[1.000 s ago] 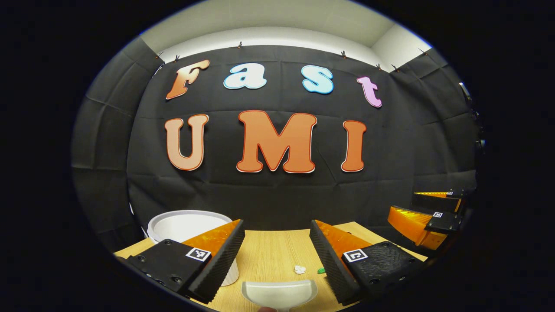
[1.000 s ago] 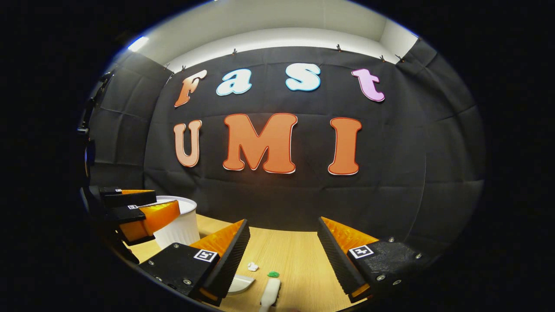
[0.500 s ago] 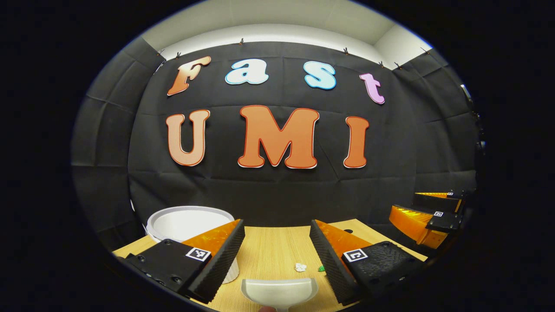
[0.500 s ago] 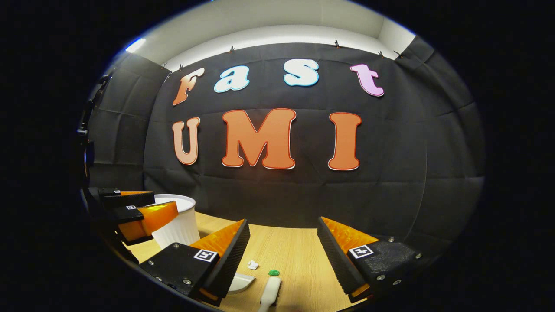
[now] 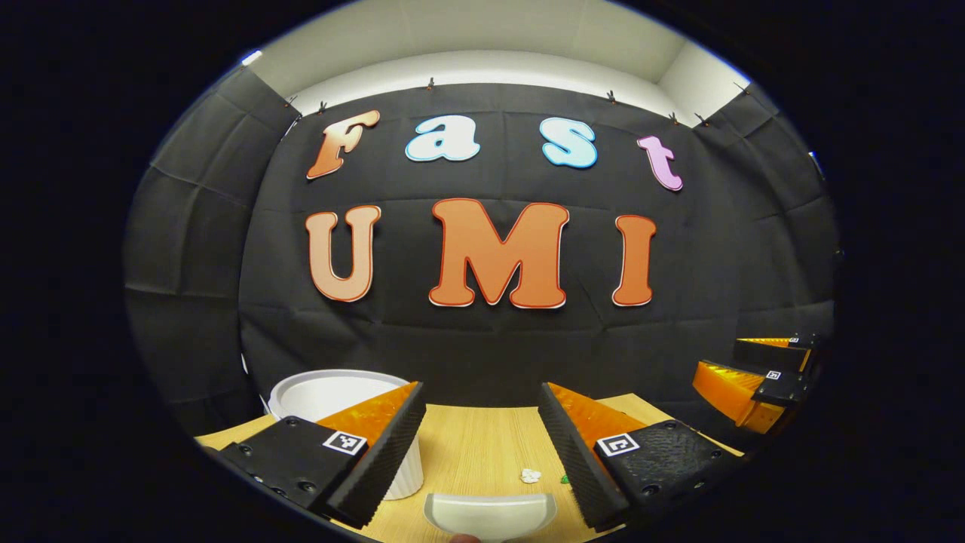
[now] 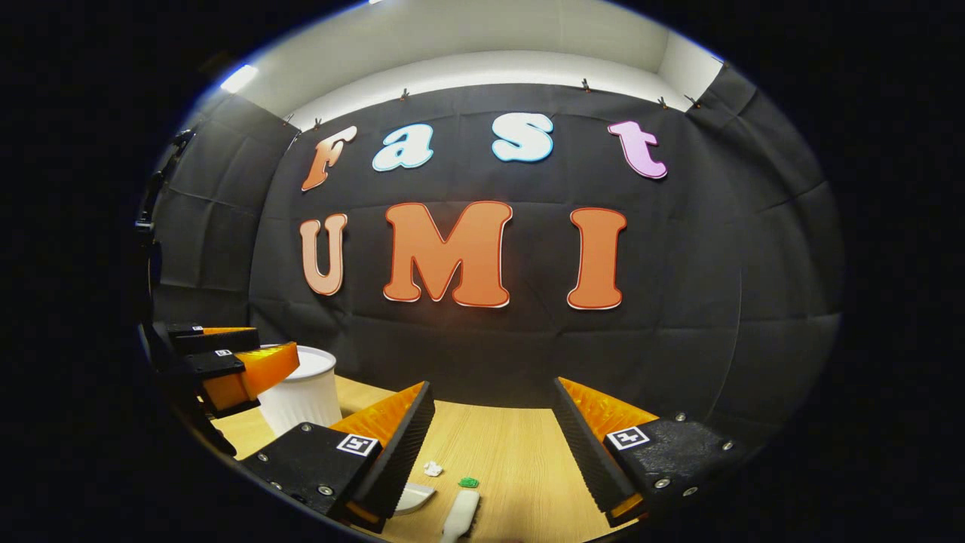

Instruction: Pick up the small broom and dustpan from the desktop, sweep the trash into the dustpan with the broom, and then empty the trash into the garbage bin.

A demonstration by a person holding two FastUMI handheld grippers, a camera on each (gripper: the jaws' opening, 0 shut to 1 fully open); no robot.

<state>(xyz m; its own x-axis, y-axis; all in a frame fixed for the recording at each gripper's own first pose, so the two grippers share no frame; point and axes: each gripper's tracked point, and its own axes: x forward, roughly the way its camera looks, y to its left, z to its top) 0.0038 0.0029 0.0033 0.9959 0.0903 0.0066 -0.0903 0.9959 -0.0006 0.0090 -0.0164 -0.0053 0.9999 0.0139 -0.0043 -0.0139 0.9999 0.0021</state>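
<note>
Both views have drifted slightly since half a second ago: in the left gripper view the white ribbed plastic garbage bin (image 5: 343, 396) sits a little further right, and the pale grey plastic dustpan (image 5: 490, 516) lies lower between my fingers; in the right gripper view the bin (image 6: 303, 391) has slid left.

My left tool (image 5: 482, 445) stands wide, holding nothing, above the light wood-grain table (image 5: 475, 437). The dustpan lies flat on the table just under it, mouth facing away. Beyond its lip lie a small crumpled white paper scrap (image 5: 531, 476) and a small green scrap (image 5: 564, 478), the green one half hidden by my right-hand finger. The bin stands upright at the table's back left, partly behind my left-hand finger.

My right tool (image 6: 490, 445) is also wide and empty. Under it the small white plastic broom (image 6: 461, 513) lies on the table, handle end toward me; I cannot make out bristles. The white scrap (image 6: 433, 469) and green scrap (image 6: 469, 482) lie just past it, near each other but apart. An edge of the dustpan (image 6: 415, 498) shows beside my left-hand finger.

Writing: each finger carries a small square black-and-white marker tag (image 5: 344, 442); no readable text.
</note>
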